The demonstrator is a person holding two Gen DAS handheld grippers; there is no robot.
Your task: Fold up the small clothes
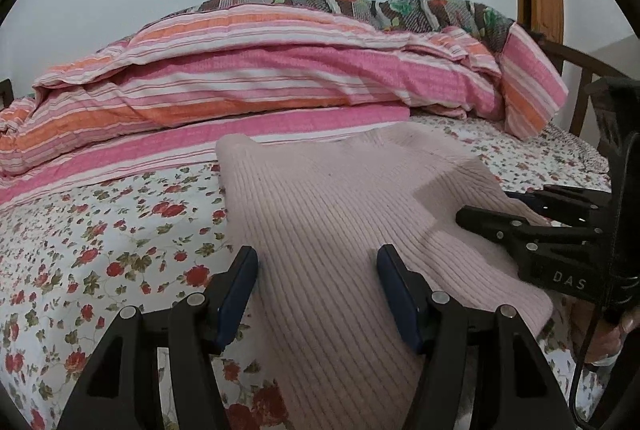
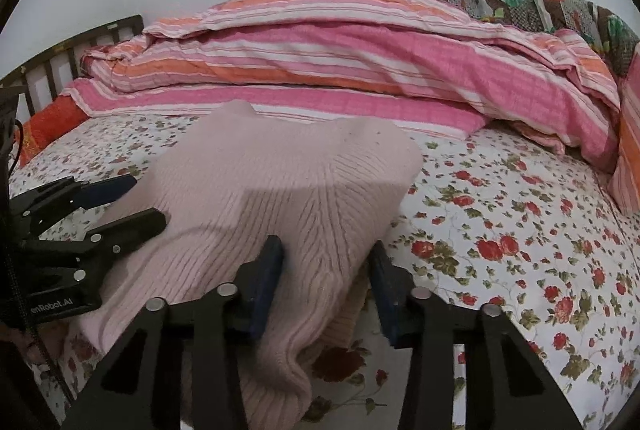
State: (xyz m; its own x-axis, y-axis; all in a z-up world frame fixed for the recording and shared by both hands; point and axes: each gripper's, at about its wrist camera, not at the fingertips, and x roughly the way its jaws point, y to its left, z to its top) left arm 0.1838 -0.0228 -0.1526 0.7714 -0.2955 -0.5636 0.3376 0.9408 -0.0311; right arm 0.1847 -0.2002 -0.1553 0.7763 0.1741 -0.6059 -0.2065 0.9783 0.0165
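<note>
Pink ribbed sweater (image 1: 320, 198) lay on the bed (image 1: 100, 230), on the floral sheet, in front of a heap of striped bedding (image 1: 260, 78). It looked partly folded: one flap already lay over the body with a straight edge across the middle, no sleeves sticking out. Probably a further fold or two and a squaring-up were left; hard to say exactly.

Left tongs (image 1: 318, 294) were at the near edge of the sweater, tilted down toward the bed, jaws apart with fabric lying between them. The pads did not look pressed on it, so open, nothing held.

Right tongs (image 2: 326, 282) were at the sweater's near right corner, also angled down. A raised bunch of knit sat between the jaws and the left pad touched it. Right pad seemed just beside the fabric, so a firm pinch was not clear. Jaws were narrower than the left pair's. My guess: it was taking hold of that corner to lift it for the next fold.
</note>
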